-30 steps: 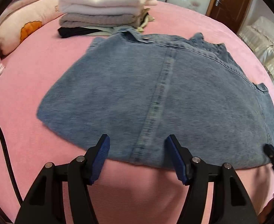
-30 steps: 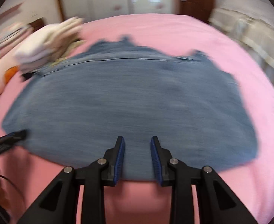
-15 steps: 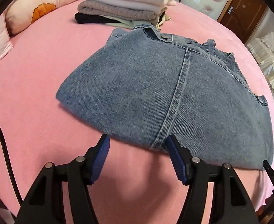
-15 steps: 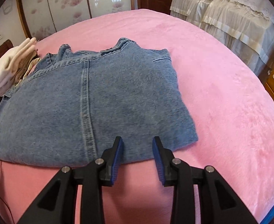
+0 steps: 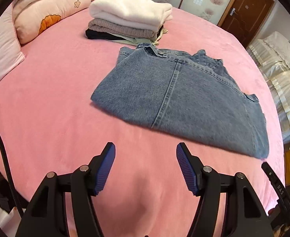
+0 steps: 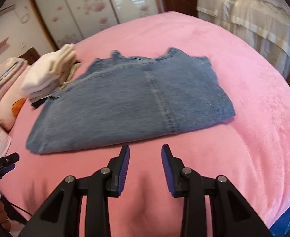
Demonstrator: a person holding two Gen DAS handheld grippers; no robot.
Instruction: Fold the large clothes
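Both tongs empty and parted, left gripper [image 5: 145, 165] wider than right gripper [image 6: 145, 165], whose jaws just eased apart; folded denim garment [image 5: 182, 98] lies mid-bed beside the clothes stack [image 5: 129, 17]; next, probably pinch near-edge corners evenly, fold squarely.

A wide bed [image 5: 52, 90] covered with a pink fleece sheet carries everything. A folded blue denim garment [image 5: 184, 98] lies flat on it, just ahead of the left tongs [image 5: 145, 166] and slightly to their right; ahead of the right tongs [image 6: 145, 165] it lies a little to their left. Beyond the denim, a stack of folded clothes [image 5: 129, 17] with a white knit on top rests on the sheet. Far left of both tongs lie pink flowered pillows [image 5: 46, 9].
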